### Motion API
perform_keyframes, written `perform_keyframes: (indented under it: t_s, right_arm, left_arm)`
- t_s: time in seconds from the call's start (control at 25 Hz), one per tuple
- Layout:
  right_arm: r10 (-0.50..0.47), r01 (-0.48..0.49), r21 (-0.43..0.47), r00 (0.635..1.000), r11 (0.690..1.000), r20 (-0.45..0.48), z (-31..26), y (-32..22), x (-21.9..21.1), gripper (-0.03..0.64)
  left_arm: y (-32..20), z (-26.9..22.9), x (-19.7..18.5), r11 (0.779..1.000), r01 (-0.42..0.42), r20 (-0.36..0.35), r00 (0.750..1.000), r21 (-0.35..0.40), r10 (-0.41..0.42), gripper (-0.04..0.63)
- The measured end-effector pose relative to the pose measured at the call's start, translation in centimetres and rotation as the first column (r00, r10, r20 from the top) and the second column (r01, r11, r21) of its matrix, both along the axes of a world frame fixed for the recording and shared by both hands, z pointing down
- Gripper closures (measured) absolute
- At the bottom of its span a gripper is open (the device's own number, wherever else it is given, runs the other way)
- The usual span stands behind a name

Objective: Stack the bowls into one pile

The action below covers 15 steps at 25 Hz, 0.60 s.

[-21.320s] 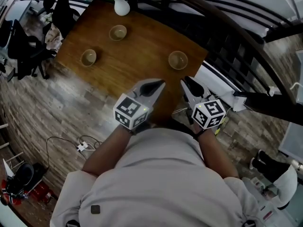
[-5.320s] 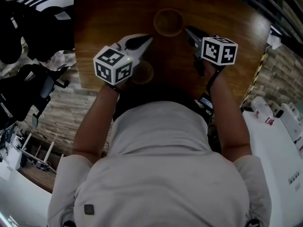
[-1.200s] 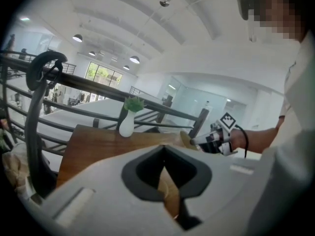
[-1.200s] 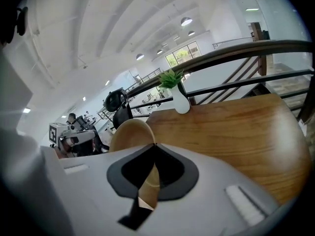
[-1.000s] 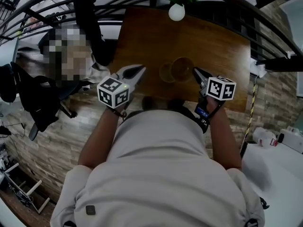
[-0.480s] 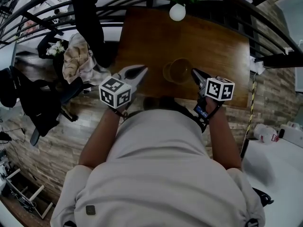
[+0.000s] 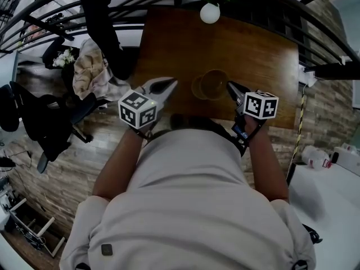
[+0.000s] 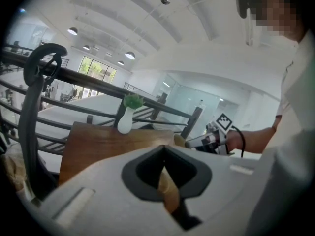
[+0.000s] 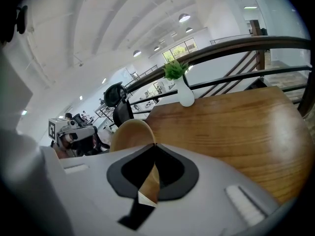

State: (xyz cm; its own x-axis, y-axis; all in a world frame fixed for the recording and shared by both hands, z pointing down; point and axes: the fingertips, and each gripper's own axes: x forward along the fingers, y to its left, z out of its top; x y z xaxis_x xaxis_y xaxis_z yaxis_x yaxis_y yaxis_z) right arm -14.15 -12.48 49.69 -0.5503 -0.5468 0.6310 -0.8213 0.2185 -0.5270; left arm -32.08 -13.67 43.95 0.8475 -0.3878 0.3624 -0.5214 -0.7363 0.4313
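Since a second ago the held bowl [image 7: 214,84] has edged leftward and now overlaps much of the second bowl [image 7: 196,88], near the front edge of the wooden counter [image 7: 253,55]. Our right hand-held gripper [image 7: 229,87] pinches the held bowl's thin rim, jaws almost together. Our left hand-held gripper [image 7: 170,83] hangs to the left of the pair, pressed together on nothing. Both bowls are round, tan and smooth, and the counter shows warm, streaked grain. In the right gripper view the held bowl rises as a rounded arch past the jaw tips, its lower part cut off by the gripper body. We cannot tell whether the bowls touch, or whether another sits nested inside.
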Motion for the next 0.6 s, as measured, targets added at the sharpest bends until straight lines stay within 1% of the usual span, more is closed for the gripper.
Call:
perform_keyframes:
  t_s: [0.28, 0.6]
  right_arm:
    - [-0.052, 0.052, -0.059, 0.999, 0.997, 0.0, 2.1, -1.6, 1.5, 0.601]
    - [-0.146, 0.147, -0.128, 0.989, 0.981, 0.018, 5.6, -2.3, 0.4, 0.6]
  left_arm:
    - [-2.1, 1.9, 2.1, 0.999, 0.022, 0.021, 1.0, -0.047, -0.021, 0.591]
    - [-3.4, 5.2, 3.4, 0.993, 0.041, 0.043, 0.998, -0.106, -0.037, 0.591]
